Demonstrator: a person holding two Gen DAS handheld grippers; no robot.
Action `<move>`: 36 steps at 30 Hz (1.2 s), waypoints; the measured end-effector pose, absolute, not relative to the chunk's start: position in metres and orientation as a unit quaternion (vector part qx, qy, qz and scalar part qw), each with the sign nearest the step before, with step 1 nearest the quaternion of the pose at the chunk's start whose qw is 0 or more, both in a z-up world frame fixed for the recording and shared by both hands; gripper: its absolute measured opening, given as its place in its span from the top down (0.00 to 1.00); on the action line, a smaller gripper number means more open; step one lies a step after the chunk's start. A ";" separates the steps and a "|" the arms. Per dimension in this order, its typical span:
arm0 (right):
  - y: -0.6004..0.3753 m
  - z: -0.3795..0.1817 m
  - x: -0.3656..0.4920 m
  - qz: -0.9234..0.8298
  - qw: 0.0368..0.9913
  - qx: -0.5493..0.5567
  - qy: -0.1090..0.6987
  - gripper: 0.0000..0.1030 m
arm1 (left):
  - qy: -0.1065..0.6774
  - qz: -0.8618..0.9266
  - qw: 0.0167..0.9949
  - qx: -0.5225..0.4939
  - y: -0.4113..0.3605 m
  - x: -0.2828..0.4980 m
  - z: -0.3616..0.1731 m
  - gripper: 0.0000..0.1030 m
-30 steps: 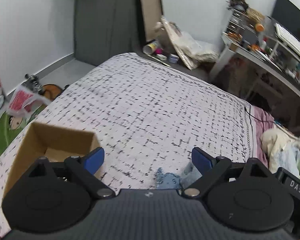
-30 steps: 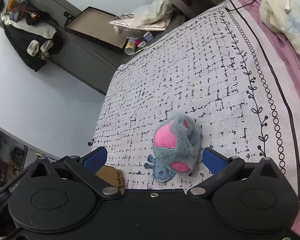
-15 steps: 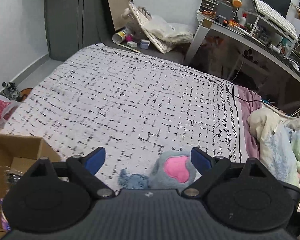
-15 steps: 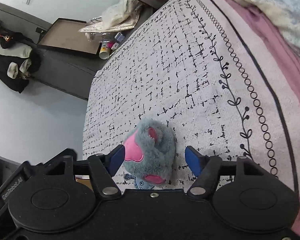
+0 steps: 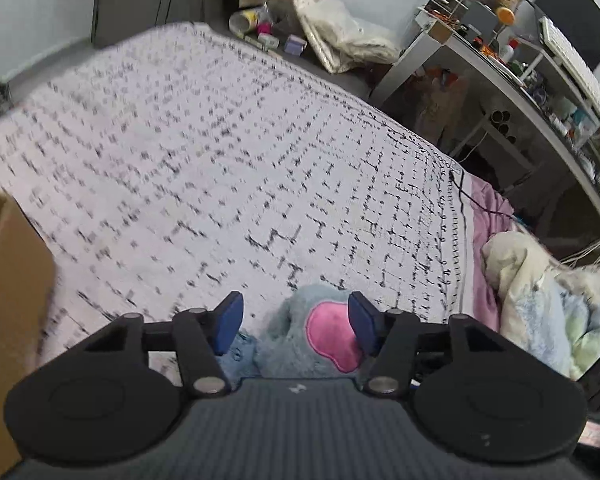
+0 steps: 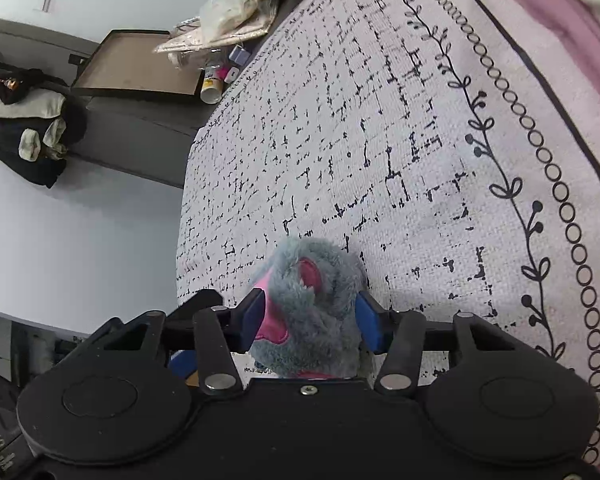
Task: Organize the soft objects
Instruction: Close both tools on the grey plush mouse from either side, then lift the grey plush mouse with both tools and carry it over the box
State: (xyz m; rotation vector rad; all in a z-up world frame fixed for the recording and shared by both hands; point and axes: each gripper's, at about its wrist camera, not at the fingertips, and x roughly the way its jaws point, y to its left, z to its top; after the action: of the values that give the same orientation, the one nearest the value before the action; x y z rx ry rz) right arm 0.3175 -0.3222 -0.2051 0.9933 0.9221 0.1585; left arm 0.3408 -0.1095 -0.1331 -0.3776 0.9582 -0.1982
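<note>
Plush toy (image 5: 320, 332), grey-blue with pink patches, is lying near the bed's (image 5: 220, 168) side edge, between the blue pads of my left claw (image 5: 296, 322); its jaws are closing, the right pad touching fur, the left not yet. A cardboard box (image 5: 8, 280) is waiting at the left.

My right claw (image 6: 311, 320) is closing too, both pads already pressing the toy's (image 6: 312, 304) fur. I should be squeezing evenly and deep, not pinching loose fluff.
</note>
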 end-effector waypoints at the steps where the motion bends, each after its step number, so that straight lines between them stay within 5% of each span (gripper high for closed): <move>1: -0.322 -0.206 0.319 0.074 0.774 0.461 0.427 0.54 | 0.460 -0.099 0.862 -0.190 -0.109 0.342 -0.137 0.45; 7: -0.317 -0.208 0.323 0.074 0.781 0.450 0.426 0.57 | 0.480 -0.100 0.834 -0.254 -0.099 0.343 -0.157 0.47; 11: -0.311 -0.207 0.322 0.085 0.787 0.440 0.424 0.67 | 0.481 -0.098 0.815 -0.308 -0.091 0.338 -0.168 0.66; 13: -0.308 -0.202 0.321 0.096 0.792 0.434 0.419 0.75 | 0.478 -0.098 0.815 -0.311 -0.089 0.335 -0.166 0.71; 17: -0.306 -0.195 0.317 0.104 0.801 0.427 0.407 0.76 | 0.467 -0.101 0.820 -0.314 -0.086 0.329 -0.156 0.77; 36: -0.287 -0.159 0.287 0.153 0.813 0.430 0.362 0.77 | 0.421 -0.109 0.845 -0.312 -0.062 0.291 -0.105 0.78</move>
State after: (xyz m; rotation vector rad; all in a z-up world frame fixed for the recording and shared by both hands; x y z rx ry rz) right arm 0.2874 -0.2866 -0.1593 0.9175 0.7718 0.3273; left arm 0.2913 -0.0624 -0.1052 -0.6590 0.8880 -0.2304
